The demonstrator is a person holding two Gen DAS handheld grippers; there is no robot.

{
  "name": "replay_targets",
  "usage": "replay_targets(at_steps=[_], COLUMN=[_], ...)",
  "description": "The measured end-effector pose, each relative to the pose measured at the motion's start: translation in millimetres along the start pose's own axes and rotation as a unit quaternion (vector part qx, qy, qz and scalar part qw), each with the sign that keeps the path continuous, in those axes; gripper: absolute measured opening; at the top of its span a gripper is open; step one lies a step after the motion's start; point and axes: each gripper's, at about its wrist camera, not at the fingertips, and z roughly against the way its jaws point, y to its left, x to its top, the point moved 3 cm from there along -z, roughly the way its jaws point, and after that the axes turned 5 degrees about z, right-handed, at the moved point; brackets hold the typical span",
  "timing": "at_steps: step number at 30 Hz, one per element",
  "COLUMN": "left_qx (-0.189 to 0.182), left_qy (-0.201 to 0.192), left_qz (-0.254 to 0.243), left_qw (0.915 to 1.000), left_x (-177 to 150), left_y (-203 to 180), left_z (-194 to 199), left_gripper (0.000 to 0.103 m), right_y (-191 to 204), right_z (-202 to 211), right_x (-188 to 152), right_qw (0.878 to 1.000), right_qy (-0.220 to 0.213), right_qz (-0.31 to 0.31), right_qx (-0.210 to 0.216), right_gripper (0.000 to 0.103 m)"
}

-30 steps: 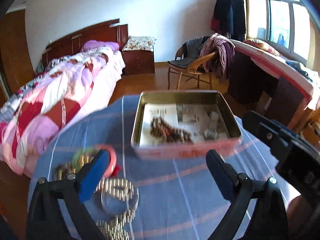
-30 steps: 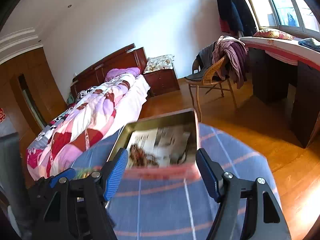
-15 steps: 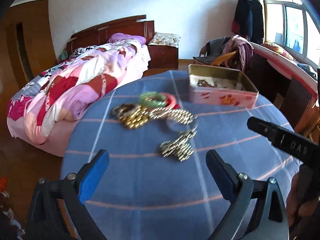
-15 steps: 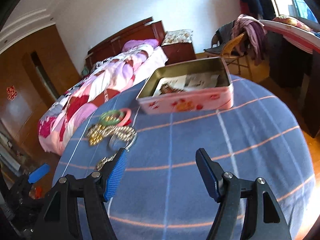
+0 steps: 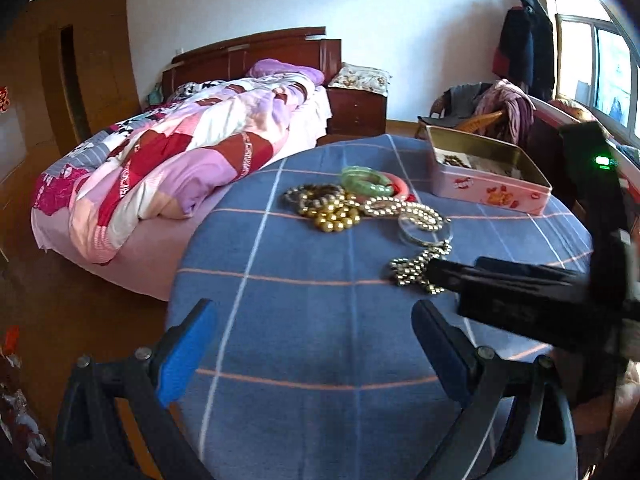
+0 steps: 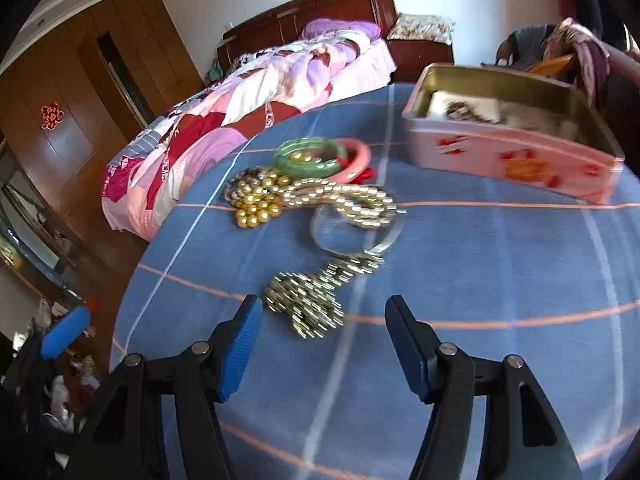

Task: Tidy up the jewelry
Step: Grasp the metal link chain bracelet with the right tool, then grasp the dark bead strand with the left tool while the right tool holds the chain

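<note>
A pile of jewelry lies on the blue cloth: a green bangle (image 6: 310,156) on a pink bangle (image 6: 358,158), gold bead bracelets (image 6: 256,204), a pale bead strand (image 6: 352,200), a clear bangle (image 6: 356,232) and a small gold bead strand (image 6: 312,300). The pink tin (image 6: 516,160) stands open behind, with beads inside. My right gripper (image 6: 324,344) is open, just short of the small gold strand. My left gripper (image 5: 316,348) is open and empty, well back from the pile (image 5: 360,204); the right gripper's body (image 5: 532,296) crosses its view beside the small strand (image 5: 416,268).
The round table (image 5: 280,360) has a blue checked cloth; its edge drops off at left. A bed (image 5: 180,152) with a patchwork quilt lies left, close to the table. A wicker chair (image 5: 476,116) with clothes and a desk are behind the tin (image 5: 488,176).
Both grippers have pulled back from the tin toward the table's near side. The right gripper has come down close to the small gold strand. Both stay open and empty.
</note>
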Motion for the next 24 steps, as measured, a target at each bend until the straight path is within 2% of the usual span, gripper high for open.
replay_targets(at_steps=[3,4,6,7,8,12,15,21,24], left_qx=[0.009,0.012,0.014,0.015,0.015,0.012,0.002,-0.022,-0.027], left_qy=[-0.002,-0.003,-0.004,-0.005,-0.005,0.0,0.003,0.001,0.007], left_qz=[0.005,0.007,0.011,0.011,0.01,0.008,0.002,-0.005,-0.002], left_qw=[0.9999,0.9999,0.9998,0.9998,0.9998,0.9999,1.0,0.9997,0.9996], left_x=[0.0,1.2,3.6,4.9,5.9,15.7,26.5,59.4,74.1], left_y=[11.8,16.2,21.2,22.3,22.7,23.8,21.5,5.1,-4.2], left_z=[-0.2,-0.5,-2.2,-3.9,-5.5,-18.7,-30.5,-64.3,-88.7], left_gripper=[0.099,0.099,0.099,0.099,0.099,0.099,0.099,0.098,0.085], right_y=[15.3,19.4,22.4,23.0,21.9,12.1,-3.3,-28.7,-36.5], right_z=[-18.0,-19.7,-20.8,-19.0,-18.2,-8.7,10.8,54.2,64.4], right_x=[6.6,6.9,5.2,4.6,4.1,1.0,-0.7,4.2,9.1], right_qw=[0.998,0.996,0.995,0.995,0.995,0.995,0.999,0.998,0.997], right_qy=[0.011,0.012,0.013,0.011,0.014,0.019,-0.001,-0.053,-0.064], right_qz=[0.045,0.059,0.073,0.079,0.077,0.074,0.04,-0.004,-0.019], right_qx=[-0.05,-0.059,-0.063,-0.064,-0.058,-0.058,-0.037,-0.035,-0.034], right_gripper=[0.064,0.061,0.044,0.029,0.02,0.01,0.01,0.01,0.01])
